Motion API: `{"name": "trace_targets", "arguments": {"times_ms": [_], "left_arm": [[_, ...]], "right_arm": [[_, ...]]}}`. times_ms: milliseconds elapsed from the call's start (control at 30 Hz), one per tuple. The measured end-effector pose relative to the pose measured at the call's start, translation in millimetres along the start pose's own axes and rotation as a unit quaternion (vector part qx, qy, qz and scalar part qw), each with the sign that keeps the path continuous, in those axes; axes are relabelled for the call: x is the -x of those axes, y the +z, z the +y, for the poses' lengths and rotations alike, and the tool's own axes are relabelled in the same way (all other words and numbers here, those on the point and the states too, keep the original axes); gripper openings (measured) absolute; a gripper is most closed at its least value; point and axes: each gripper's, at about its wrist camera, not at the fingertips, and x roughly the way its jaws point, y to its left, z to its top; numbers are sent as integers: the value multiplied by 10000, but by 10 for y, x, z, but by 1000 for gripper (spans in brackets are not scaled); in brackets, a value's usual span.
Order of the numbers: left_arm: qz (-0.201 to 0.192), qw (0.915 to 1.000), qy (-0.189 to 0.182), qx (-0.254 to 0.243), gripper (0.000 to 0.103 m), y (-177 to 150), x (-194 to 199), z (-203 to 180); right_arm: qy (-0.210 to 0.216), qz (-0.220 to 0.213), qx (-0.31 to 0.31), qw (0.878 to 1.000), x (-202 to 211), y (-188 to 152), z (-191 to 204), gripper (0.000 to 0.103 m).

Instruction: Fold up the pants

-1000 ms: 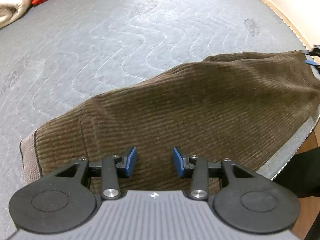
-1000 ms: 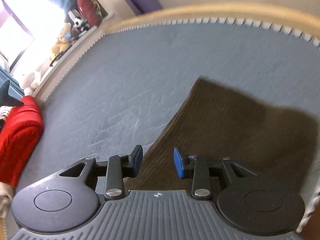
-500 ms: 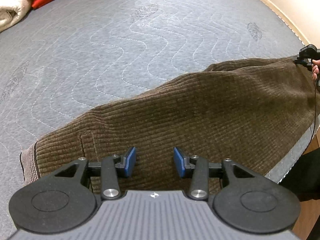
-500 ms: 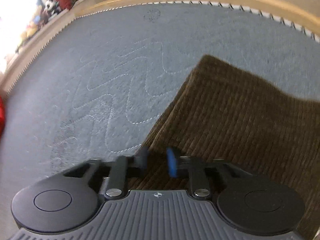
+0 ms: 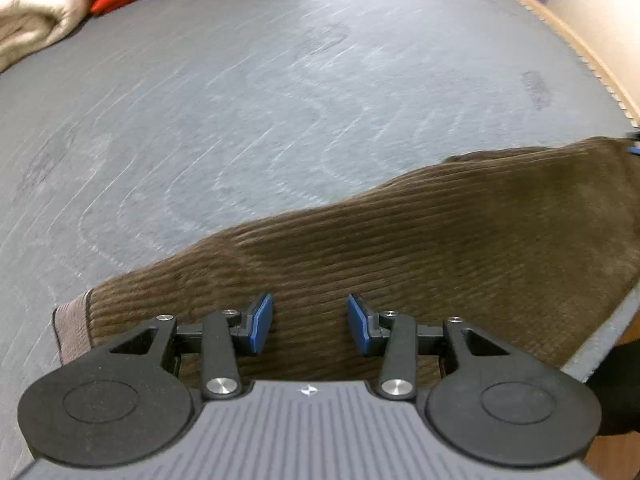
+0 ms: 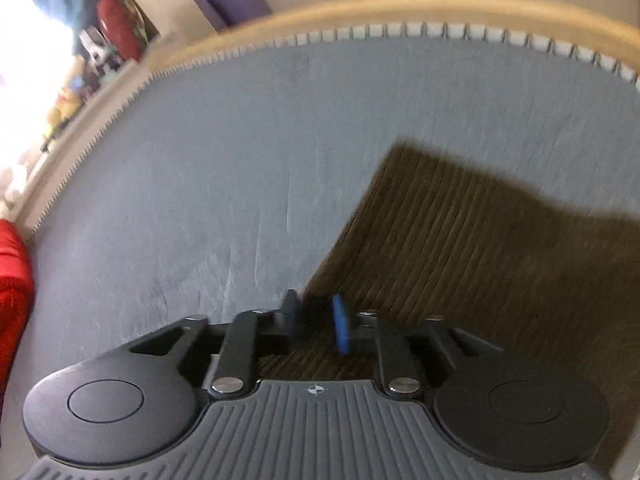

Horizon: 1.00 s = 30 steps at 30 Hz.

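Corduroy pants (image 5: 420,248) lie flat on the grey mattress (image 5: 240,120) near its edge, the left gripper (image 5: 310,322) hovering half open and empty over them while the right gripper (image 6: 316,322), its jaws opening over a corner, shows the bed frame (image 6: 400,8), so the next move probably needs a fresh grasp for folding.

Home bedrm: mattress (image 5: 280,100), soft toys (image 6: 64,100)

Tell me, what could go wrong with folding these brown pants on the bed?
1. The right gripper is opening at the edge of the pants, so that corner may slip free and flop.
2. The left gripper is open over the cloth, gripping nothing, so that end could bunch.
3. The pants lie near the mattress edge and might slide off.
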Motion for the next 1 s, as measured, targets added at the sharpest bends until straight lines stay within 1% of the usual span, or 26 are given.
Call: {"name": "trace_targets", "arguments": {"times_ms": [33,67,100,133,167,267,400,500,567,600,633,667,700,733,767,800,833,867,1000], "left_arm": [[119,9999,72,51,46,-13,-46,49],[330,9992,183,112,46,-38,-119,105],[632,9974,249,224,46,-80,-216,177],[833,9956,278,324,45,-114,-279,226],[910,9948,288,363,45,-148,-309,257],[695,9969,322,169,46,-157,-217,189],[345,9992,63,176,47,-140,-10,86],[129,9999,-15,113,48,-93,108,-29],[56,10000,-42,60,49,-70,144,-126],[34,10000,-42,20,49,-74,154,-171],[27,10000,-46,-28,49,-72,159,-211],[28,10000,-51,-63,49,-68,149,-241],[27,9999,-53,-99,49,-70,147,-265],[22,9999,-46,-138,49,-85,143,-287],[19,9998,-26,-182,49,-90,131,-298],[26,9998,6,-215,49,-100,132,-303],[36,9998,27,-214,49,-99,125,-304],[44,9998,28,-193,49,-92,102,-291],[-2,9998,-17,-177,49,-79,87,-283]], "right_arm": [[60,-72,36,9999,87,45,-42,33],[129,-116,67,9998,187,79,-87,37],[194,-149,100,9997,284,109,-150,39],[214,-166,121,9996,357,132,-216,39],[195,-182,128,9996,417,149,-321,40],[-42,-222,-56,9997,561,178,-714,41],[-400,-146,-425,9982,698,111,-1229,41],[-539,-91,-684,9962,774,46,-1481,41],[-501,-65,-735,9960,775,-13,-1565,41],[-575,-88,-699,9959,826,-31,-1610,41],[-927,-175,-612,9937,859,-48,-1603,41],[-1387,-296,-578,9882,908,-63,-1611,43],[-1548,-378,-704,9847,954,-50,-1650,44],[-1462,-394,-908,9843,972,-53,-1715,44],[-1221,-306,-1107,9858,952,-50,-1781,44],[-899,-93,-1259,9879,891,-46,-1832,45],[-685,108,-1327,9887,838,-66,-1856,45],[-608,234,-1381,9883,807,-103,-1839,45],[-481,376,-1518,9865,674,-181,-1788,45]]}}
